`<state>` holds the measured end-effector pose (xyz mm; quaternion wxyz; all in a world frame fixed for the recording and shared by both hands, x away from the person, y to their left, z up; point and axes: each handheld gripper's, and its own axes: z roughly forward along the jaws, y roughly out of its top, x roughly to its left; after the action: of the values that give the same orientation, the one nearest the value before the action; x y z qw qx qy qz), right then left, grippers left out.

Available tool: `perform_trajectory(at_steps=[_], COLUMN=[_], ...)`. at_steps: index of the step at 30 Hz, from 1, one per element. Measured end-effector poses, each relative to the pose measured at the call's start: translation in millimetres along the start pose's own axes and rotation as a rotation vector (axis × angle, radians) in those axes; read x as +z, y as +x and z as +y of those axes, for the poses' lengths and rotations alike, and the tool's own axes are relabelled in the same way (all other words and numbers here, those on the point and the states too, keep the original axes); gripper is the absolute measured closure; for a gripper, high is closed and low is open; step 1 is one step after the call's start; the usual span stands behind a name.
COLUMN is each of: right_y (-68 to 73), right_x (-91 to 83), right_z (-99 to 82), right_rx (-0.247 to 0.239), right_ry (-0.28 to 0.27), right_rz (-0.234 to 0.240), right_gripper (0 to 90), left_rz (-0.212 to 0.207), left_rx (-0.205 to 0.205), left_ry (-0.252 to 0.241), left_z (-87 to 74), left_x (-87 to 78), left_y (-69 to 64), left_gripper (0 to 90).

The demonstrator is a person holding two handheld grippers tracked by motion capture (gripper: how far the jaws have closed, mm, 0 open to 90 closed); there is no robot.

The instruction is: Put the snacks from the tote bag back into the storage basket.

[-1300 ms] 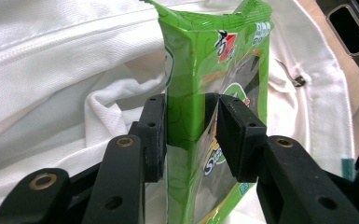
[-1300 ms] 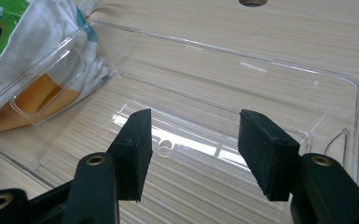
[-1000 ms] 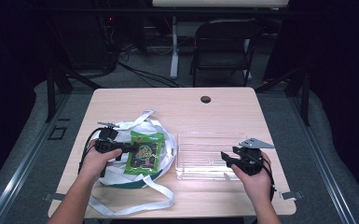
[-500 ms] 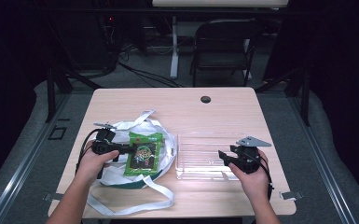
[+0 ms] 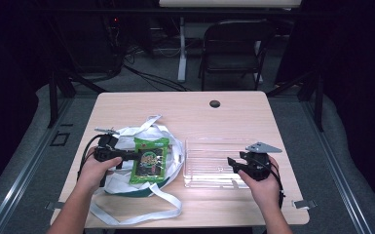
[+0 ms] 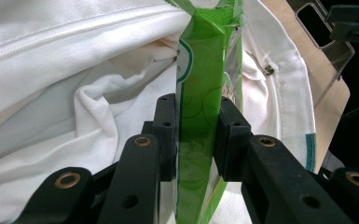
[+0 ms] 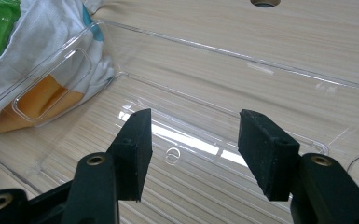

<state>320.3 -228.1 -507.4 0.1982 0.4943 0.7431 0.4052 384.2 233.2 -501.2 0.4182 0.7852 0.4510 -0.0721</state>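
Observation:
A green snack packet (image 5: 149,160) lies on top of a white cloth bag (image 5: 121,139) with long straps at the table's left. My left gripper (image 5: 134,155) comes at it from the left and is shut on the packet's edge. In the left gripper view both pads press on the green packet (image 6: 200,70), and the jaws have just been closing on it. At the right, my right gripper (image 5: 234,163) stands open over a clear plastic tray (image 5: 209,146). Nothing is between its jaws (image 7: 193,149), which hang above the clear tray's floor (image 7: 242,93).
The wooden table (image 5: 234,117) has a round black grommet hole (image 5: 215,104) near its far edge. A dark chair (image 5: 234,44) stands beyond the table. One loose strap (image 5: 141,214) of the bag loops toward the near edge.
The left gripper's jaws have drawn in on the packet's left edge. Both hands stay where they were, and the right gripper is as open as before.

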Motion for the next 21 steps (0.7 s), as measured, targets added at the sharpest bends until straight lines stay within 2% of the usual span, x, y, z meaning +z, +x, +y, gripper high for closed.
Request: perform_trajectory(at_steps=[12,21], right_y=[0.6,0.6], right_x=[-0.1,-0.6], right_z=[0.0,0.1], right_rx=[-0.004,-0.008], right_ry=[-0.001,-0.002], right_rz=[-0.001,-0.004], right_gripper=[44.7,44.7], left_rz=[-0.023,-0.014], left_rx=[0.007,0.014], left_ry=[-0.016,-0.03], left_z=[1.3,2.6], left_x=[-3.4,-6.5], left_y=[-1.4,-3.5], left_gripper=[73.3,73.3])
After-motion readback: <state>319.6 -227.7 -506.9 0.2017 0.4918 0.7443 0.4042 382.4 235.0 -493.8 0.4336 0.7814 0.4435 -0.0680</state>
